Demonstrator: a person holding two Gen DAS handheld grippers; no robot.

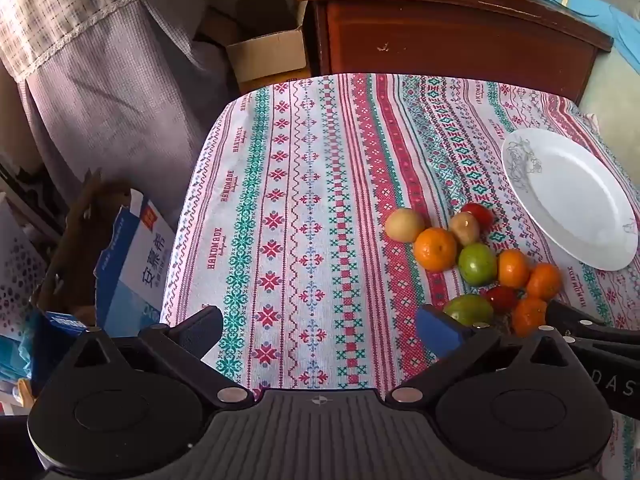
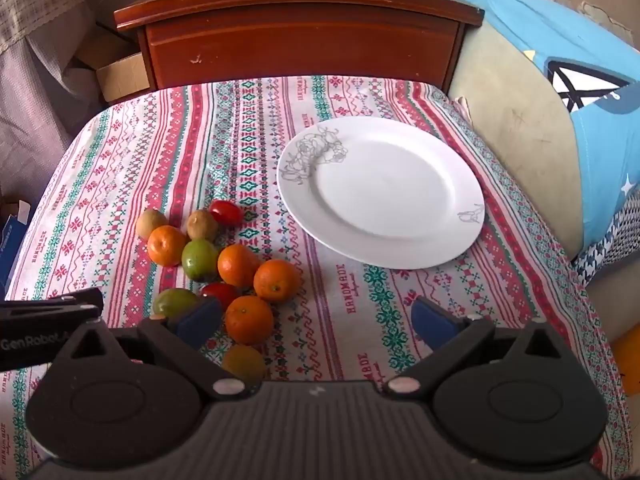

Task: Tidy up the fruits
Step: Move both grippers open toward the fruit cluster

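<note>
Leftmost, the left gripper [image 1: 318, 330] hangs over bare tablecloth [image 1: 304, 200] with its jaws spread wide and nothing between them, the fruit pile off to its right. Next comes the pile itself, heaped on the cloth just left of the white plate [image 2: 400, 248], which carries no fruit, so the sorting looks barely begun. At the pile's left edge sit two brownish fruits [image 2: 151, 222], possibly kiwis, though the fisheye blur makes that uncertain; these and the green fruits [image 2: 199, 258] are slightly egg-shaped, and their long axes appear to lie roughly flat on the cloth without a common heading. The oranges [image 2: 276, 274] are nearly round with no long axis worth minding; several show a stem dimple facing up or toward the camera. Two small red tomatoes [image 2: 226, 211] lie oblong, the far one with its length running left to right. All of it is probably light and firm enough for a gentle pinch, yet the tomatoes are thin-skinned and smooth, so they want the softest squeeze, taken across the short width. Round fruit will likely roll once nudged, and neighbours are touching, so an outer orange gripped across its middle is the safest first pick. Farthest right, the right gripper [image 2: 316, 322] hovers with jaws wide apart and empty, its left finger [image 2: 198, 316] just beside the nearest orange [image 2: 249, 319].
</note>
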